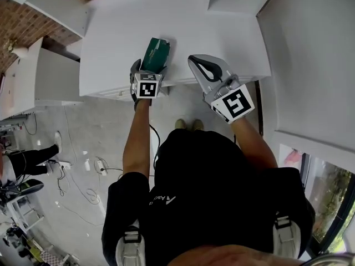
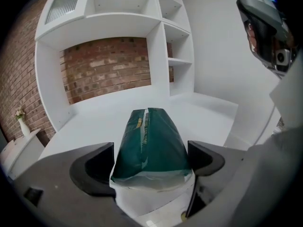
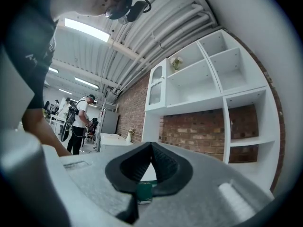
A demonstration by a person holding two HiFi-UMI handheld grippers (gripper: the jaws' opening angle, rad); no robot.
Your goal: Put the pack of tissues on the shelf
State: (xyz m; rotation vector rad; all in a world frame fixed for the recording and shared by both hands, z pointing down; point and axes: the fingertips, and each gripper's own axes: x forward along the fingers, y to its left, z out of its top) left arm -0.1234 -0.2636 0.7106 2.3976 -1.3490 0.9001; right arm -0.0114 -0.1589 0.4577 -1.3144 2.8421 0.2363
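Note:
The green pack of tissues lies on the white shelf top, close to its front edge. My left gripper straddles the pack's near end. In the left gripper view the pack rests on the shelf between the jaws of the left gripper, which stand wide and open beside it. My right gripper hovers to the right of the pack over the shelf edge. Its jaws are shut and hold nothing; a bit of the green pack shows under them.
A white shelving unit with a brick back wall rises behind the shelf top. A small vase stands at the left. Cables lie on the floor, and a person stands further off.

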